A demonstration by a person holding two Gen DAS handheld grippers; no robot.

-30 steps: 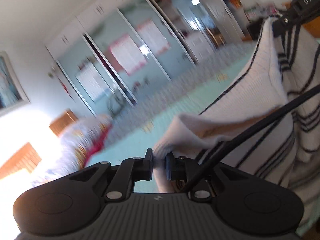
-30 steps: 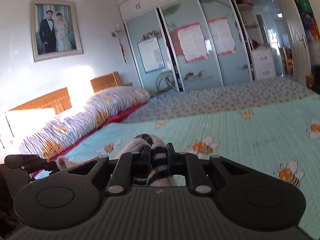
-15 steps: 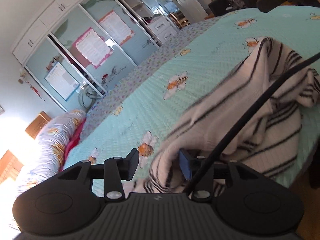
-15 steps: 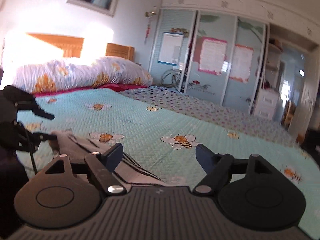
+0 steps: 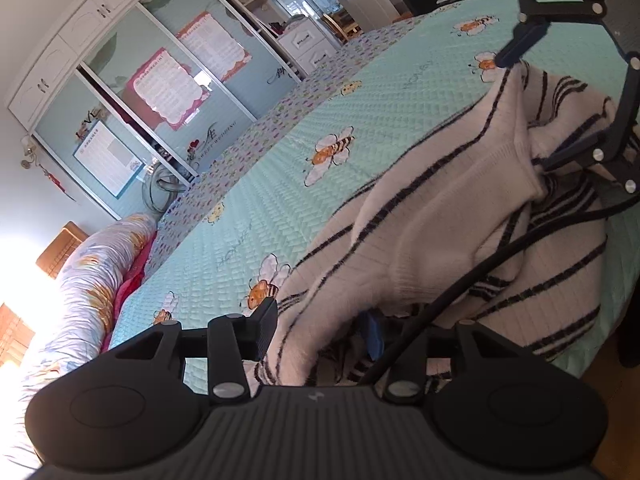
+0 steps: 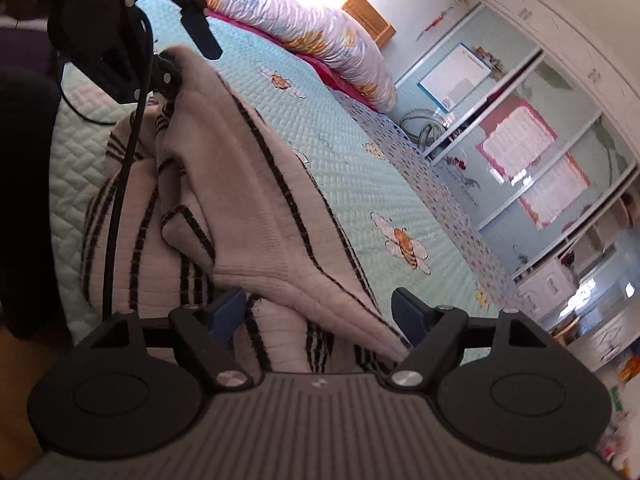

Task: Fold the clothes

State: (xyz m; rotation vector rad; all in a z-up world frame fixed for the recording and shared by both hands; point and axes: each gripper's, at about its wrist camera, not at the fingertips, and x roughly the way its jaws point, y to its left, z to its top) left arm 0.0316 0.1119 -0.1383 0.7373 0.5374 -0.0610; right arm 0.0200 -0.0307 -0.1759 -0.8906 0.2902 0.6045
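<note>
A cream sweater with thin black stripes [image 5: 440,216] lies crumpled on the teal bee-print bedspread [image 5: 320,120], near the bed's edge. My left gripper [image 5: 320,328] is open, with sweater cloth lying loose between its fingers. My right gripper [image 6: 320,312] is open too, and the sweater [image 6: 248,200] bunches between its fingers. In the left wrist view the right gripper [image 5: 560,80] stands open at the sweater's far end. In the right wrist view the left gripper [image 6: 180,40] stands open at the other end.
A rolled floral quilt [image 5: 80,280] lies at the head of the bed by the wooden headboard [image 6: 368,20]. Sliding wardrobe doors [image 5: 168,92] line the far wall. A black cable [image 6: 120,200] hangs across the sweater. Wooden floor [image 5: 608,380] shows past the bed's edge.
One second ago both grippers were shut on the sweater and held it up. Both have opened, and the sweater has dropped onto the bed. Both cameras have tilted.
</note>
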